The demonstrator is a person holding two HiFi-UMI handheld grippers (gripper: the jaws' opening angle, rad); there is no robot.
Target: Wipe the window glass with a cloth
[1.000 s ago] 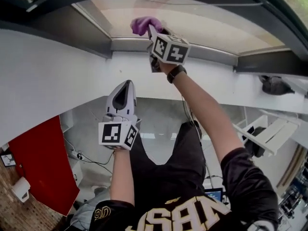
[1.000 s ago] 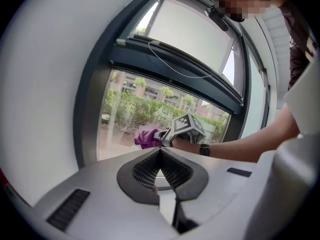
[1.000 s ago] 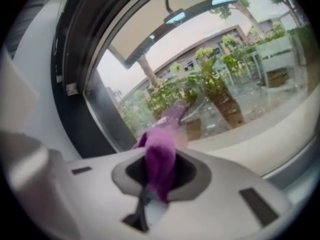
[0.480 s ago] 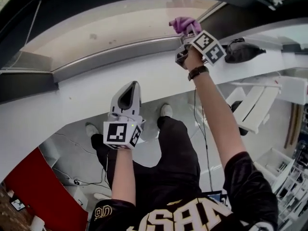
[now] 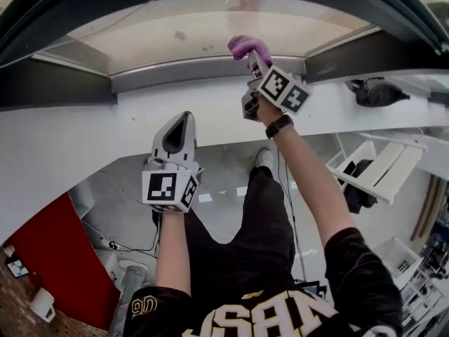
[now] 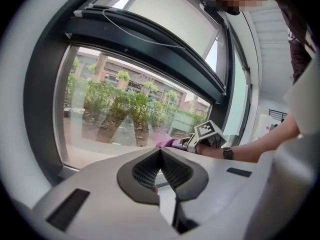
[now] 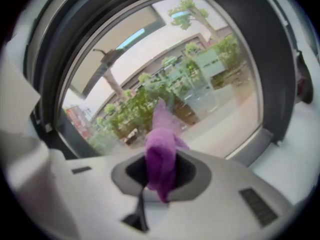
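Observation:
A purple cloth (image 5: 243, 45) (image 7: 160, 156) is pinched in my right gripper (image 5: 254, 60) (image 7: 159, 176), whose jaws are shut on it. The cloth's front presses against the window glass (image 5: 210, 27) (image 7: 200, 84) near its lower edge. From the left gripper view the cloth (image 6: 168, 143) and the right gripper (image 6: 186, 143) show low against the glass (image 6: 125, 109). My left gripper (image 5: 179, 128) (image 6: 161, 156) hangs below the sill, away from the glass, jaws shut with nothing between them.
A dark window frame (image 5: 63, 86) surrounds the pane, with a white sill (image 5: 91, 135) under it. A black object (image 5: 375, 93) lies on the sill at the right. A red panel (image 5: 49, 258) stands low at the left. A white rack (image 5: 375, 174) is at the right.
My right gripper with the cloth swept to the right along the glass, then came back toward the middle. The left gripper stayed roughly where it was.

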